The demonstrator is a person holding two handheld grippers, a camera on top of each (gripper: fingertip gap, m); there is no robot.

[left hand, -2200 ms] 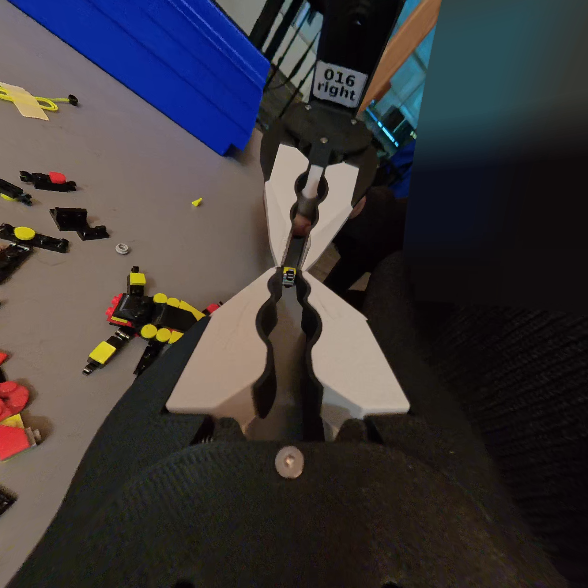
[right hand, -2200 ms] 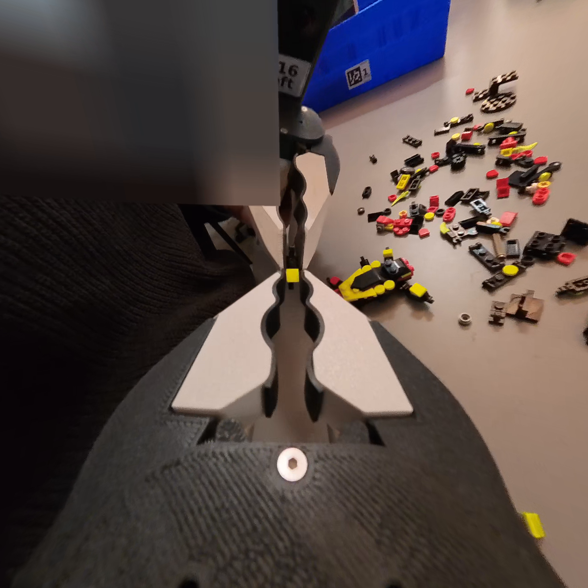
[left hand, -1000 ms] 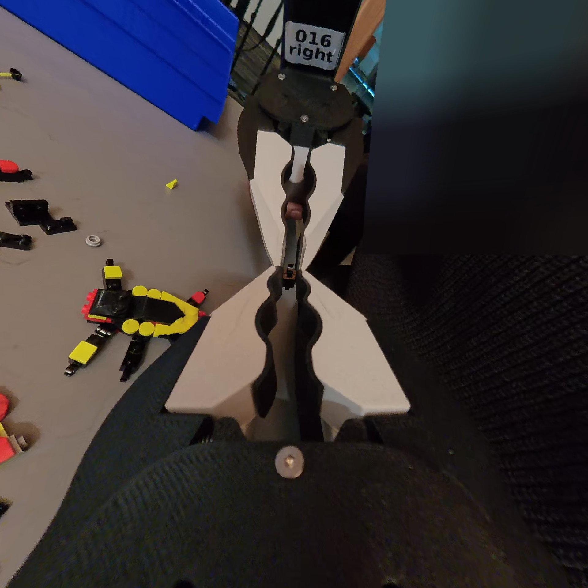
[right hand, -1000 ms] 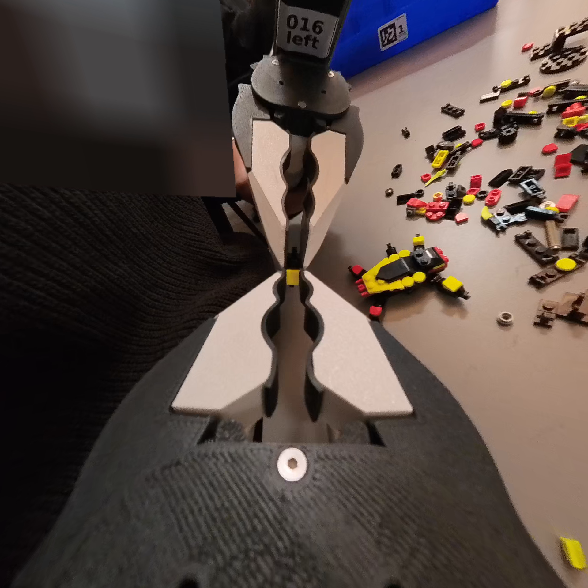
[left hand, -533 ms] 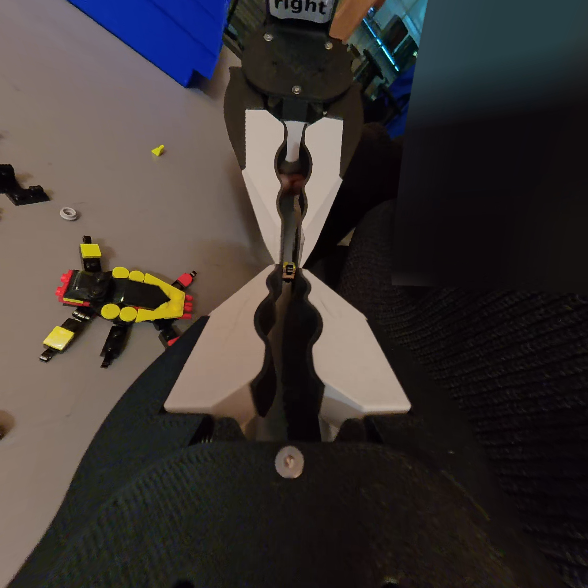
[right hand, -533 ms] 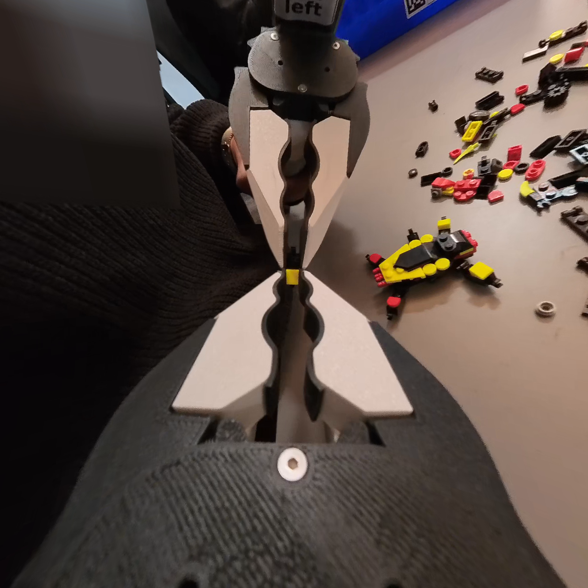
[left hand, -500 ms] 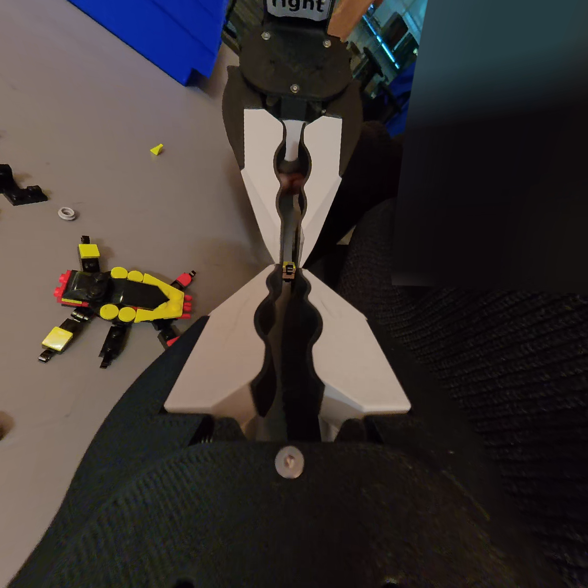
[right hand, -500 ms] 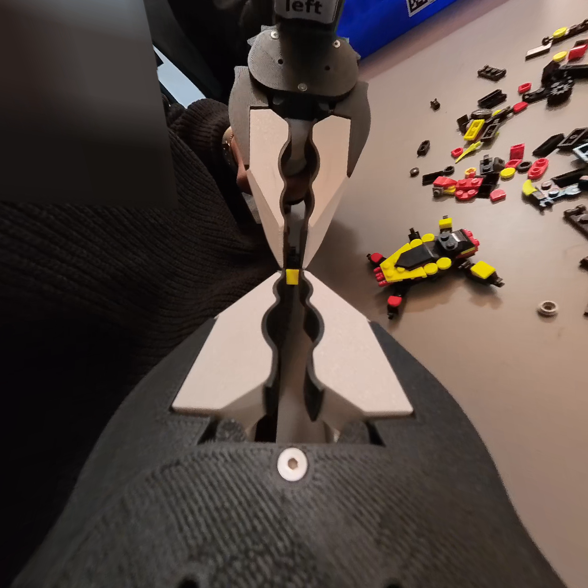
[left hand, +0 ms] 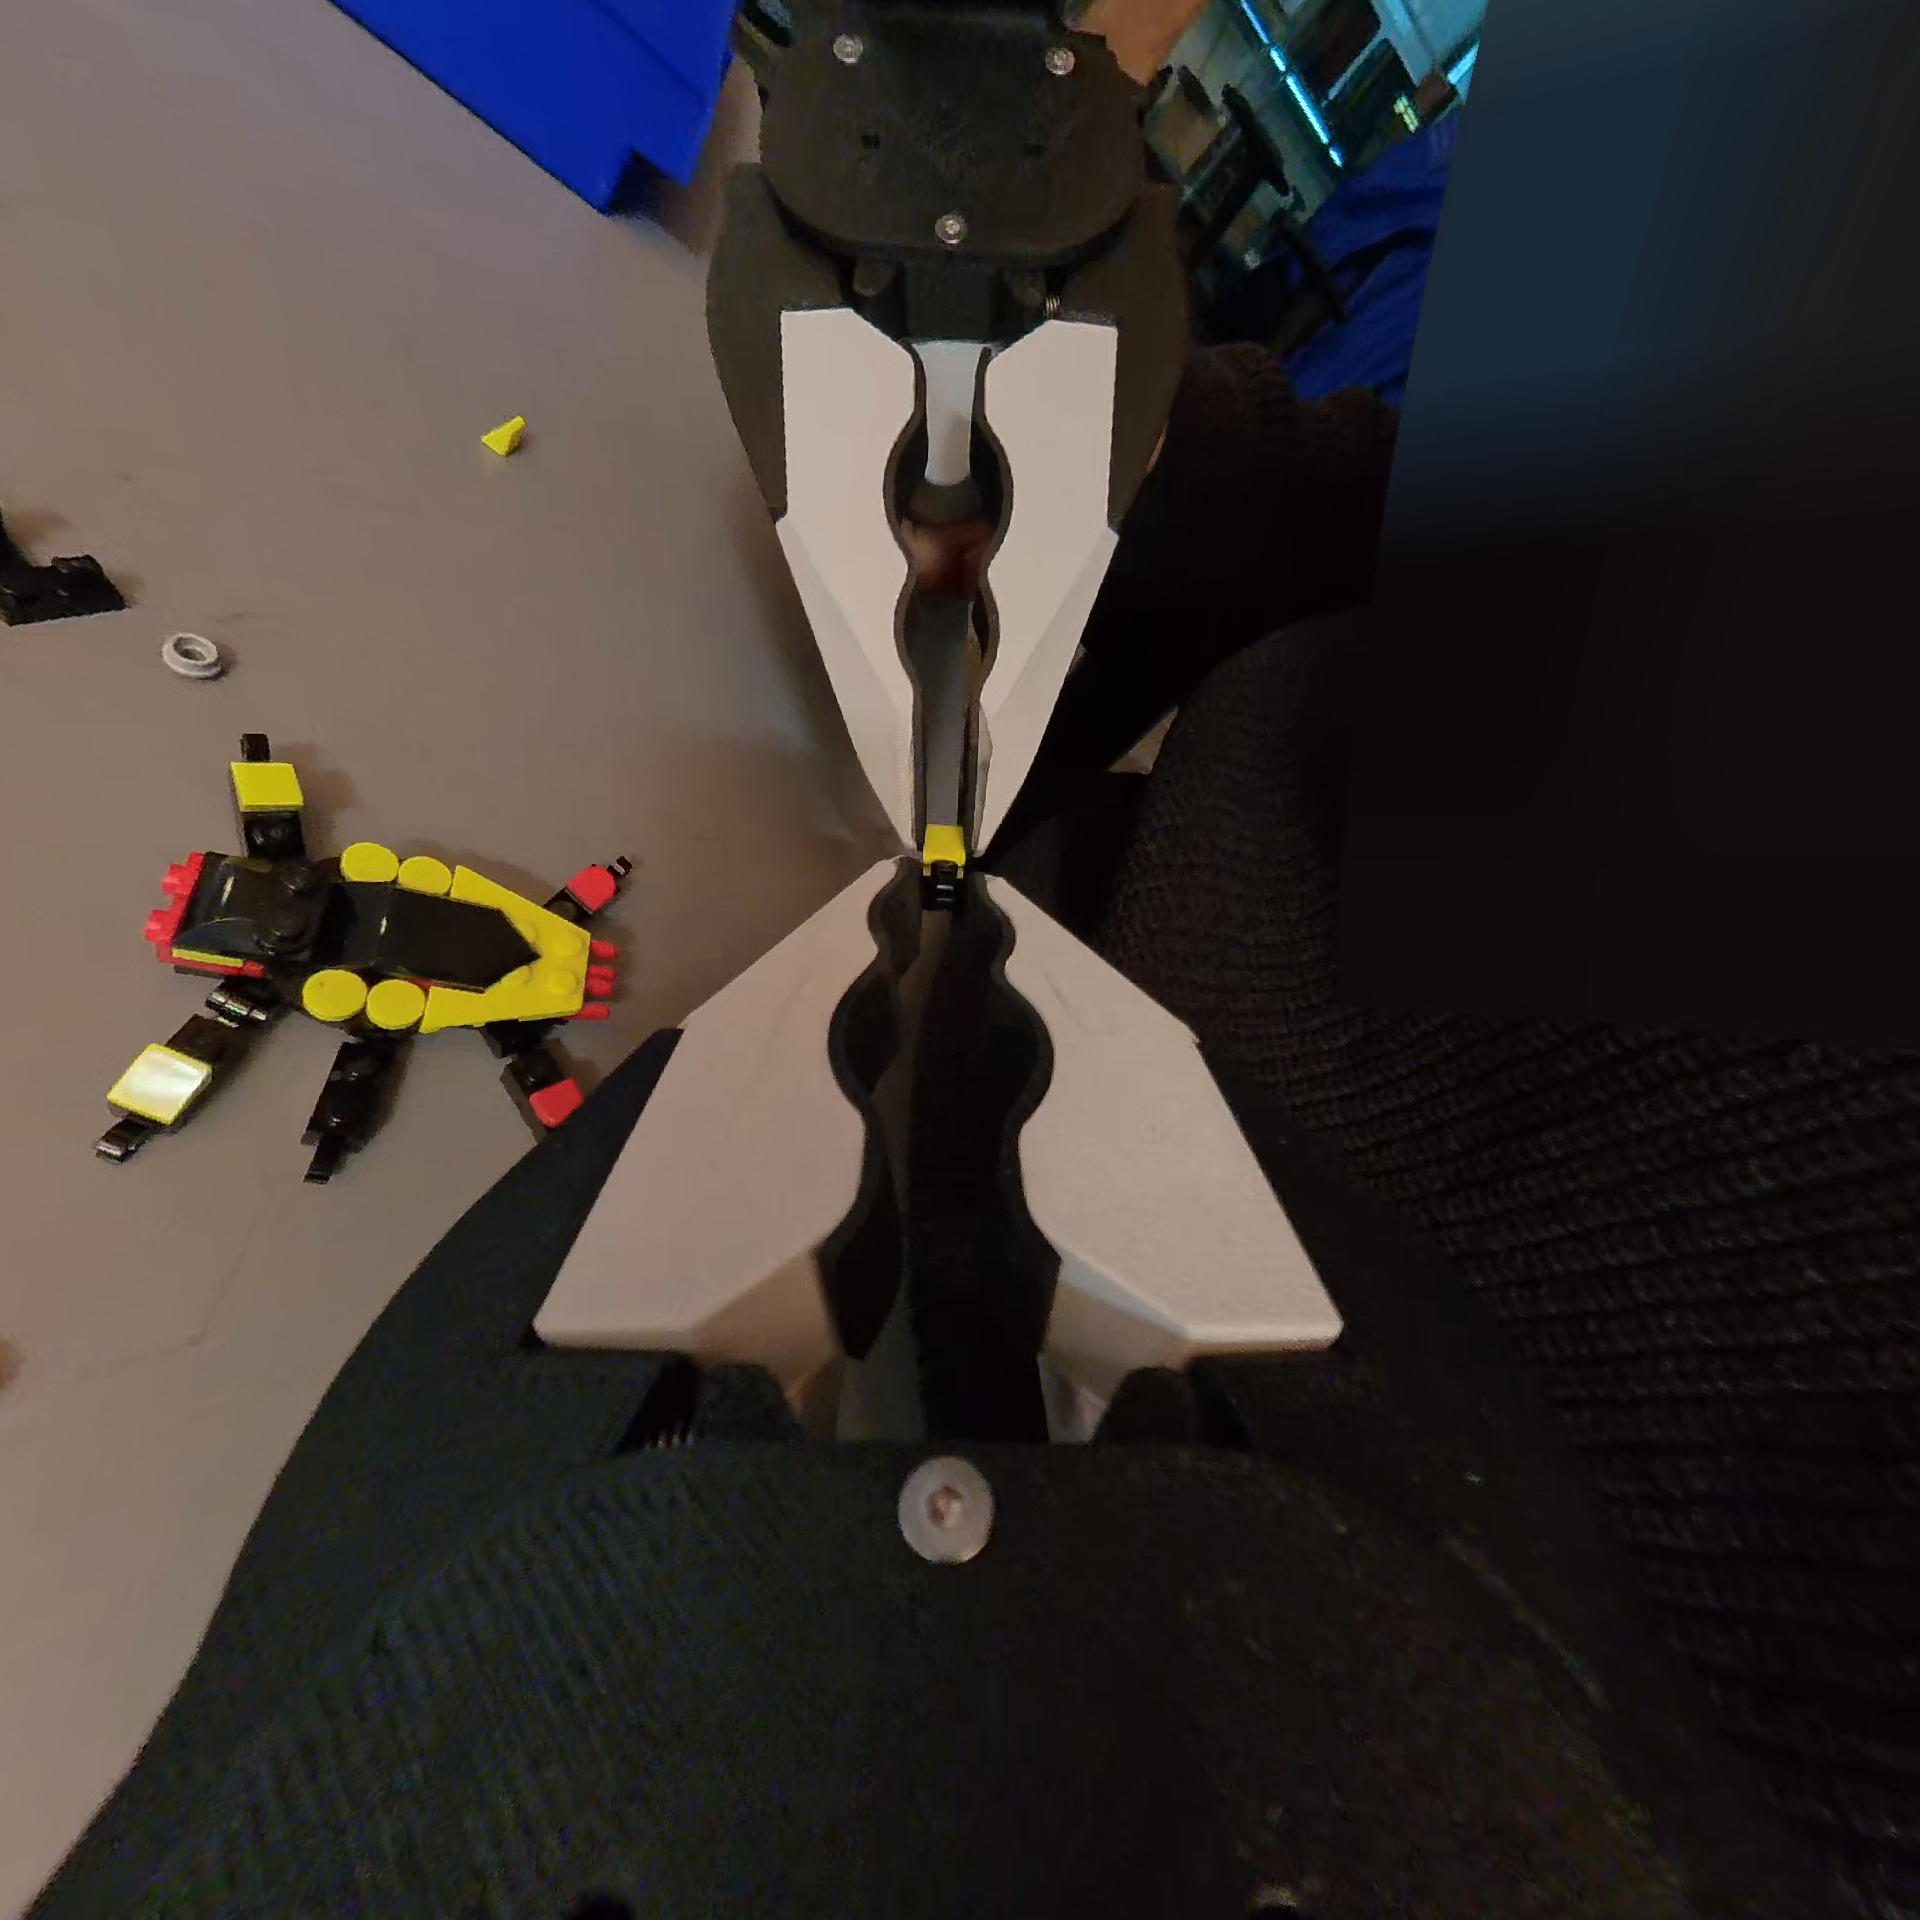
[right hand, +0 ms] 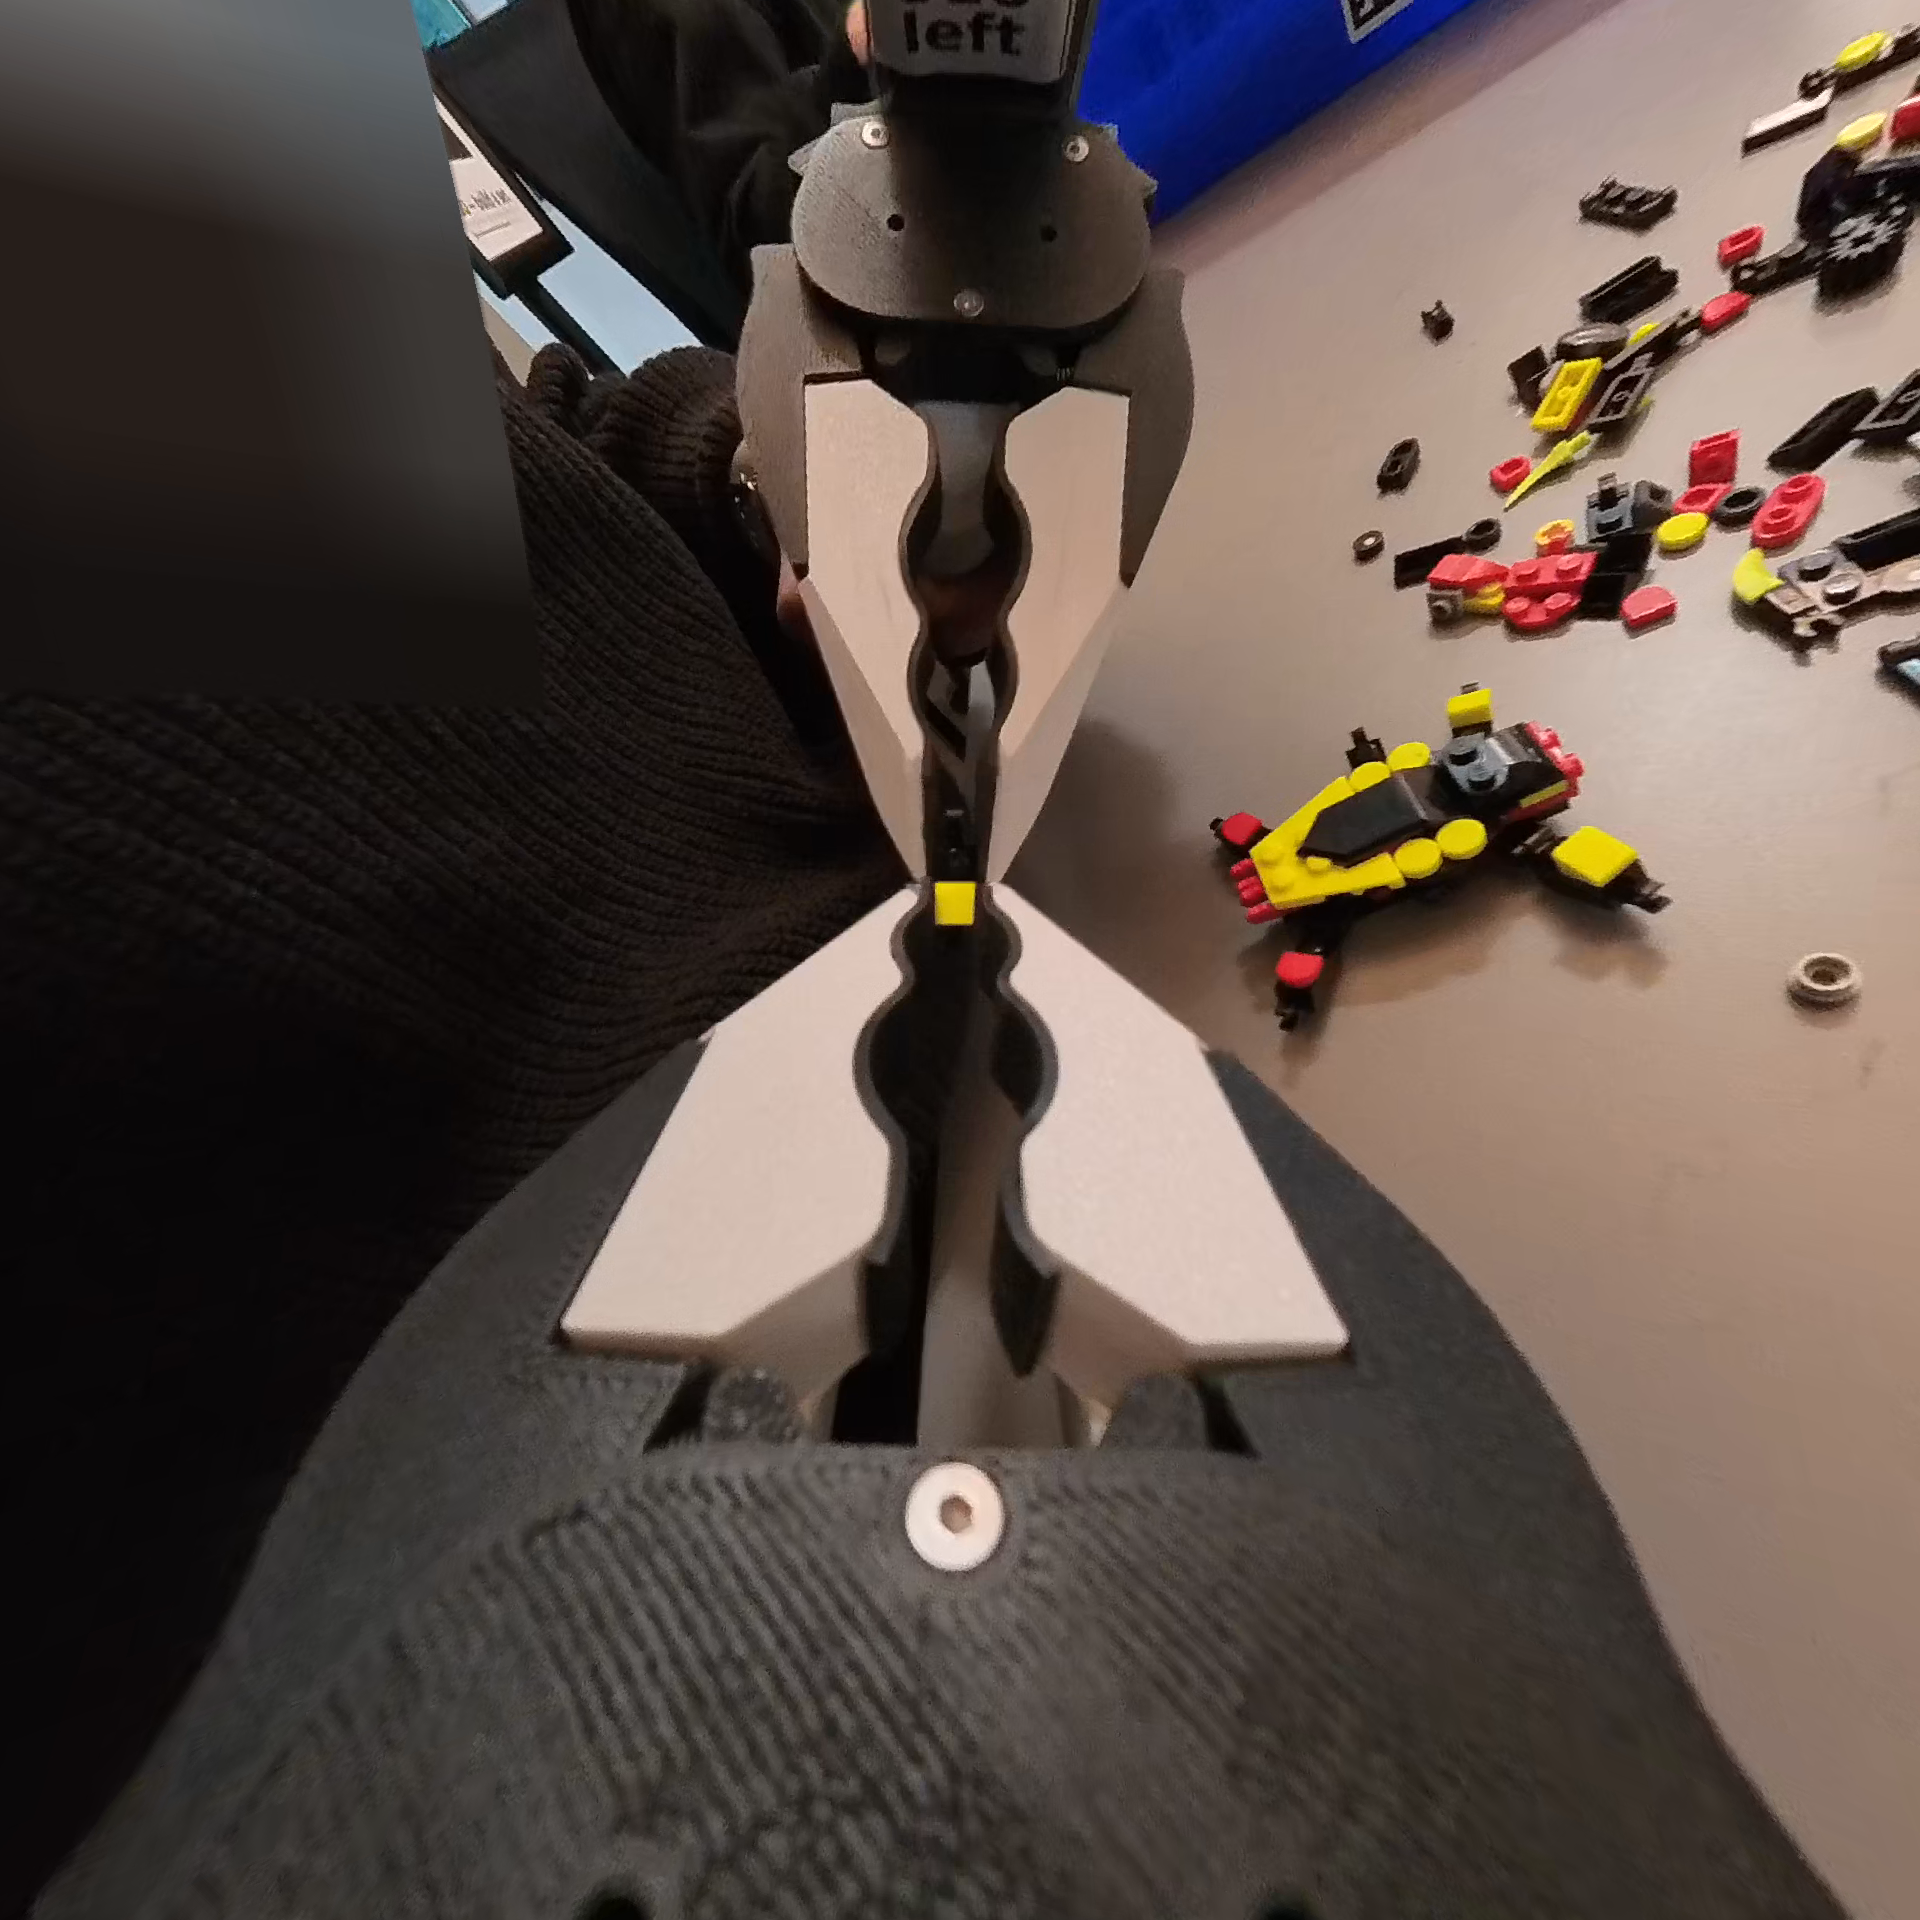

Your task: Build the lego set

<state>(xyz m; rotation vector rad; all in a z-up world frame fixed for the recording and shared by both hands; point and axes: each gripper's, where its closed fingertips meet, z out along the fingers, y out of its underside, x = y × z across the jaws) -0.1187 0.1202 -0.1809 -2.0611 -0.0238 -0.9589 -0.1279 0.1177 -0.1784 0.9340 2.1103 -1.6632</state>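
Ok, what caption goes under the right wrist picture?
Two claws meet tip to tip over a tiny yellow piece, beside the half-built lego model.

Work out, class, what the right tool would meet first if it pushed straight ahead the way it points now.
Probably the left tool: its fingertips face the right tool nose to nose, a small yellow piece and a black piece pinched between them.

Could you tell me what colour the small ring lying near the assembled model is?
The ring is grey, clearest in the right wrist view.
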